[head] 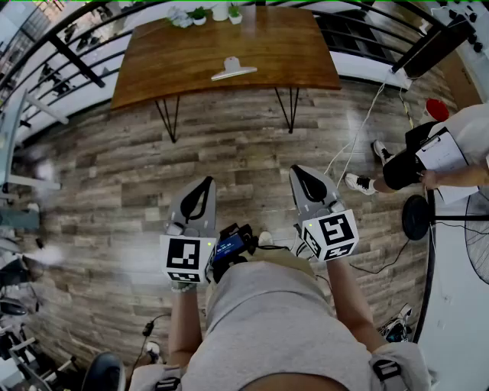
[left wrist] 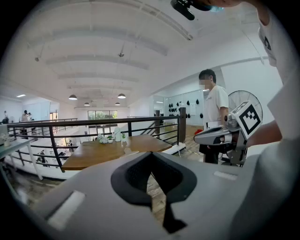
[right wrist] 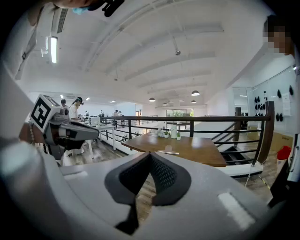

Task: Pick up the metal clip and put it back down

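Observation:
The metal clip lies flat near the middle of a brown wooden table at the top of the head view. It also shows small on the table top in the right gripper view. My left gripper and right gripper hang side by side over the plank floor, well short of the table and pointing toward it. Both are shut with nothing between their jaws. The left gripper view shows its closed jaws aimed at the table, and the right gripper's jaws are closed the same way.
Small potted plants stand at the table's far edge, in front of a black railing. A person with a clipboard stands at the right beside a floor fan. Cables trail over the floor by the table's right legs.

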The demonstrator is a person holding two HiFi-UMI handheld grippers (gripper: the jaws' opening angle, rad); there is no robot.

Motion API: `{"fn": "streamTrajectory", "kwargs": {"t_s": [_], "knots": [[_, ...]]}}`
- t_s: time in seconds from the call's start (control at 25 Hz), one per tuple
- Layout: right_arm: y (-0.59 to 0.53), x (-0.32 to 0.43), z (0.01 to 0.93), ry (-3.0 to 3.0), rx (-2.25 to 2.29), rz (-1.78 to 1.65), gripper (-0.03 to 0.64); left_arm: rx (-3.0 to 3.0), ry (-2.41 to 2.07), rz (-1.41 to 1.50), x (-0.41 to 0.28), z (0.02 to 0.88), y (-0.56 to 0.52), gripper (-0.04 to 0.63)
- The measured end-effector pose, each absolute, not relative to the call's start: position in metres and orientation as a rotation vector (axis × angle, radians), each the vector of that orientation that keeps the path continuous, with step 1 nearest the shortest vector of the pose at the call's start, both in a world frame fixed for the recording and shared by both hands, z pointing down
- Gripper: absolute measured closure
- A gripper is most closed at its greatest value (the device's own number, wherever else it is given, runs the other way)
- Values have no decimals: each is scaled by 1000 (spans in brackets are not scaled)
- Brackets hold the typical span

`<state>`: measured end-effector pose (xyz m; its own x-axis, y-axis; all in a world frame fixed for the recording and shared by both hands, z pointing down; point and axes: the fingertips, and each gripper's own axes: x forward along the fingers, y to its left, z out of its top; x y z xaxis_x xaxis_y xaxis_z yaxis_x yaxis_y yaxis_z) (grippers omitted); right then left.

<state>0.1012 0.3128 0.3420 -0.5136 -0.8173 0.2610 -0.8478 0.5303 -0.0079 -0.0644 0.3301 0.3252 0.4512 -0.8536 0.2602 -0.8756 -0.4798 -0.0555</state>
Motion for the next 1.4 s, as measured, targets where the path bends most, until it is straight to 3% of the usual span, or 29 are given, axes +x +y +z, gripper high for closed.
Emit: {"fn": "streamTrajectory", "kwargs": {"t_s": [1.24,1.4], "knots": [[309,108,335,-2586,1446,219,615,2564,-1577,350,-58,322,326,592],[307,111,335,-2596,1444,240,577,2564,-1554,349,-55,323,325,513]]}}
